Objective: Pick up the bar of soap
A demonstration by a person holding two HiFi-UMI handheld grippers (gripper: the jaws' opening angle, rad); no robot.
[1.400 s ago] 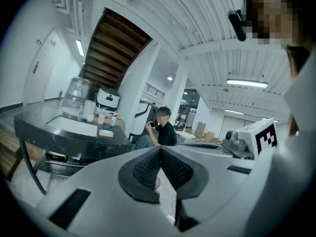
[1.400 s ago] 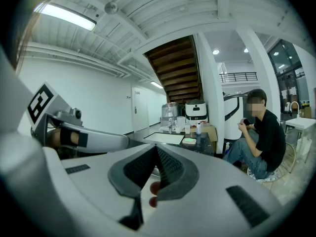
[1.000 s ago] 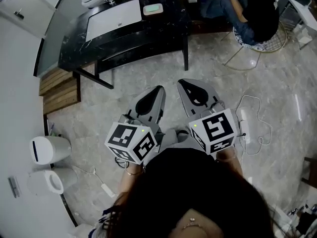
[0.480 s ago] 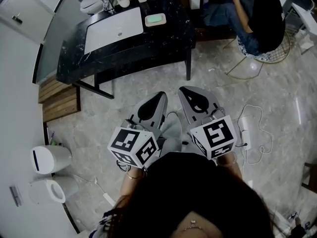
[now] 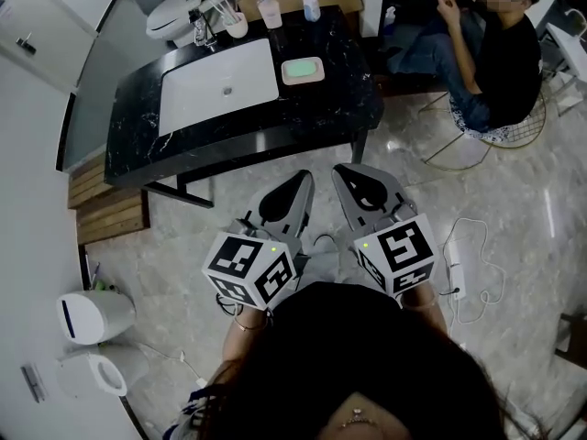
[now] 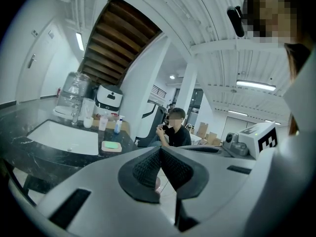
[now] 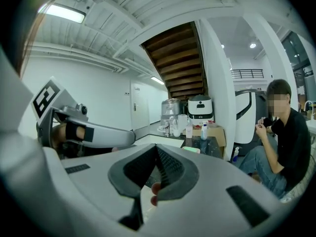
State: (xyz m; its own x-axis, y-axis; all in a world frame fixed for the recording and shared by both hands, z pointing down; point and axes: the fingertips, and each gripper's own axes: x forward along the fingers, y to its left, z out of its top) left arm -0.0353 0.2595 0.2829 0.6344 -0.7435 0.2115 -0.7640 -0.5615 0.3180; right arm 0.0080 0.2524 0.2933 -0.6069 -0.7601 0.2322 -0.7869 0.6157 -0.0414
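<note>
**Left hand-held gripper** (image 5: 301,180): in the left gripper view (image 6: 160,150) the ribbed pads meet at the tips. The jaws are closed together, with nothing between them. It points nearly level toward the tabletop (image 5: 339,108).

**Right hand-held gripper** (image 5: 344,172): in the right gripper view (image 7: 157,149) the jaws are likewise drawn fully together and hold nothing. It sits just beside the left one and roughly parallel to it, both over the marble floor (image 5: 514,209).

**Bar of soap** (image 5: 302,68): pale green, lying in a white soap dish (image 5: 286,77) on the black marble tabletop. It is ahead of both hand-held grippers and well apart from them, beyond the tabletop's near edge. Neither touches it. It shows ahead and left of the jaw tips in the left gripper view (image 6: 111,145) and just right of the tips in the right gripper view (image 7: 191,150).

**Surroundings:**
- A white sink basin (image 5: 220,85) is set in the tabletop, left of the dish.
- Two pump bottles (image 5: 270,9) stand at the far edge, beyond the soap.
- A seated person (image 5: 500,53) is ahead and to the right of the right hand-held gripper.
- A white cable (image 5: 477,246) lies on the floor to its right.
</note>
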